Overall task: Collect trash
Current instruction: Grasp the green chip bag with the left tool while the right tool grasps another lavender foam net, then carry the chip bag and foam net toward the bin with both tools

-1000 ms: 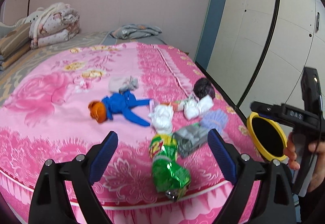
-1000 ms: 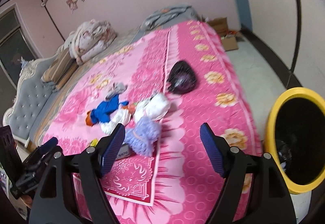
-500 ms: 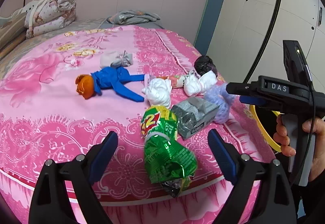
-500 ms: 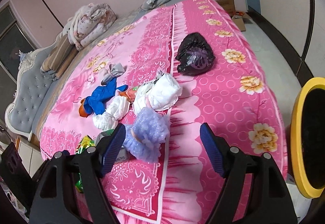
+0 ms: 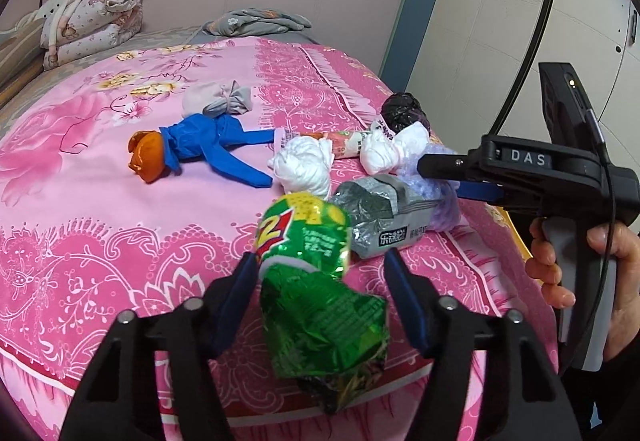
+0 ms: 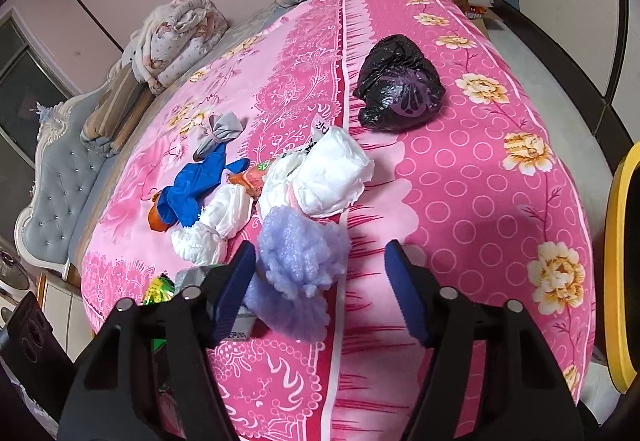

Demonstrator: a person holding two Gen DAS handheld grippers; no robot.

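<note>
Trash lies on a pink bed. My left gripper (image 5: pixel 320 277) is open, its jaws either side of a crumpled green snack bag (image 5: pixel 316 281) at the bed's near edge. Behind it lie a grey packet (image 5: pixel 384 217), white wads (image 5: pixel 308 161), a blue bag with an orange end (image 5: pixel 204 145), a grey tied bag (image 5: pixel 224 101) and a black bag (image 5: pixel 404 113). My right gripper (image 6: pixel 320 273) is open over a purple foam wad (image 6: pixel 300 261), which sits by its left jaw. White wads (image 6: pixel 324 177) and the black bag (image 6: pixel 400 85) lie beyond.
A yellow-rimmed bin (image 6: pixel 620 261) stands on the floor right of the bed. Folded quilts (image 5: pixel 92 17) and grey cloth (image 5: pixel 256 21) lie at the far side. A wardrobe wall (image 5: pixel 500 1) is to the right. The right gripper's body (image 5: pixel 540 177) reaches in from the right.
Both grippers have moved forward and down toward the bed. The left one's jaws now flank the green bag. The right one has closed in on the purple wad.
</note>
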